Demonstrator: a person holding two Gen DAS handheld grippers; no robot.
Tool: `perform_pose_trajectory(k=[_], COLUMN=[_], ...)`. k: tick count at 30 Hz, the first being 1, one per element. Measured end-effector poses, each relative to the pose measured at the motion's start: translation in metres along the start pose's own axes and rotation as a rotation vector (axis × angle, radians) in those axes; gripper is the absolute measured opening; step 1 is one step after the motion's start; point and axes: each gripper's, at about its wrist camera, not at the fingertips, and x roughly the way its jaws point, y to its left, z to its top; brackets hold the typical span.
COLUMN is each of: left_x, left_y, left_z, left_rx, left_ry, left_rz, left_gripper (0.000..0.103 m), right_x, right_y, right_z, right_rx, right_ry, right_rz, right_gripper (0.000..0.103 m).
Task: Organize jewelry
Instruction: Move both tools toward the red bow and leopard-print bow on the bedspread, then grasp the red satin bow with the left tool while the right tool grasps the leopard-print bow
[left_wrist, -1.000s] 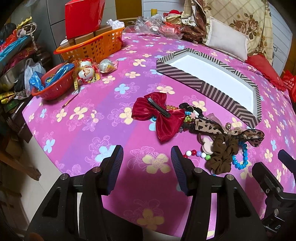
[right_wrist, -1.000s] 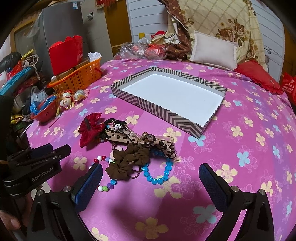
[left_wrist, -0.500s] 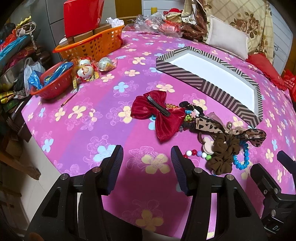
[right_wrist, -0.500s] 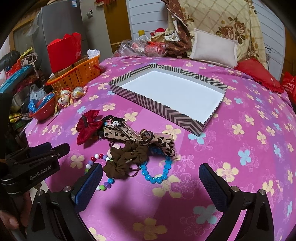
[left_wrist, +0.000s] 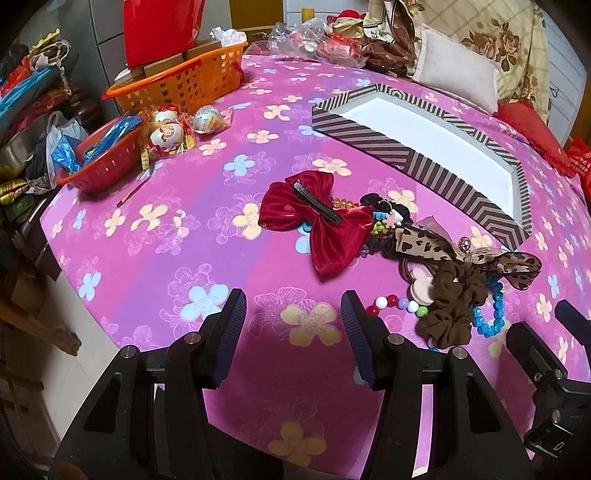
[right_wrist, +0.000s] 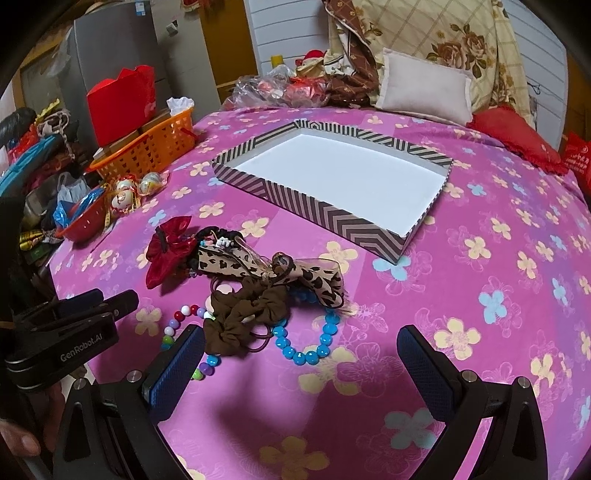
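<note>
A pile of accessories lies on the pink flowered cloth: a red bow clip (left_wrist: 319, 225) (right_wrist: 168, 251), a leopard-print bow (left_wrist: 476, 254) (right_wrist: 266, 269), a brown scrunchie (left_wrist: 452, 306) (right_wrist: 247, 314), a blue bead bracelet (right_wrist: 306, 350) and a multicoloured bead string (left_wrist: 397, 304) (right_wrist: 177, 325). A striped box (left_wrist: 417, 162) (right_wrist: 314, 206) with a white inside stands empty behind them. My left gripper (left_wrist: 293, 332) is open and empty, just before the red bow. My right gripper (right_wrist: 301, 373) is wide open and empty, over the near edge of the pile.
An orange basket (left_wrist: 184, 85) holding a red bag, a small red bowl (left_wrist: 99, 162) and wrapped eggs (left_wrist: 170, 133) stand at the left. Pillows (right_wrist: 424, 88) and bagged clutter lie at the back. The table edge drops off at the left.
Both grippers have moved slightly forward toward the pile, which sits nearer in both views. Nothing has been picked up and the jaws stay open.
</note>
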Motion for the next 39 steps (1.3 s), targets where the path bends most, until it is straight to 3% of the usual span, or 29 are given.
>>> perform_pose_trajectory(k=[5, 17, 28, 39], left_x=[0.004, 0.014, 0.024, 0.064], left_y=[0.004, 0.032, 0.038, 0.029], left_z=[0.000, 0.009, 0.043, 0.067], left_rx=[-0.013, -0.098, -0.193, -0.258], left_ry=[0.012, 0.051, 0.049, 0.120], left_rz=[-0.011, -0.117, -0.197, -0.158], left_gripper=[0.053, 0.053, 0.069, 0.070], right_x=[0.003, 0.011, 0.030, 0.048], right_y=[-0.003, -0.019, -0.023, -0.018], right_z=[0.000, 0.001, 0.012, 0.034], right_rx=[0.005, 0.038, 0.018, -0.040], right_ry=[0.006, 0.013, 0.015, 0.014], right_rz=[-0.011, -0.012, -0.014, 0.033], right_gripper=[0.103, 0.103, 0.103, 0.103])
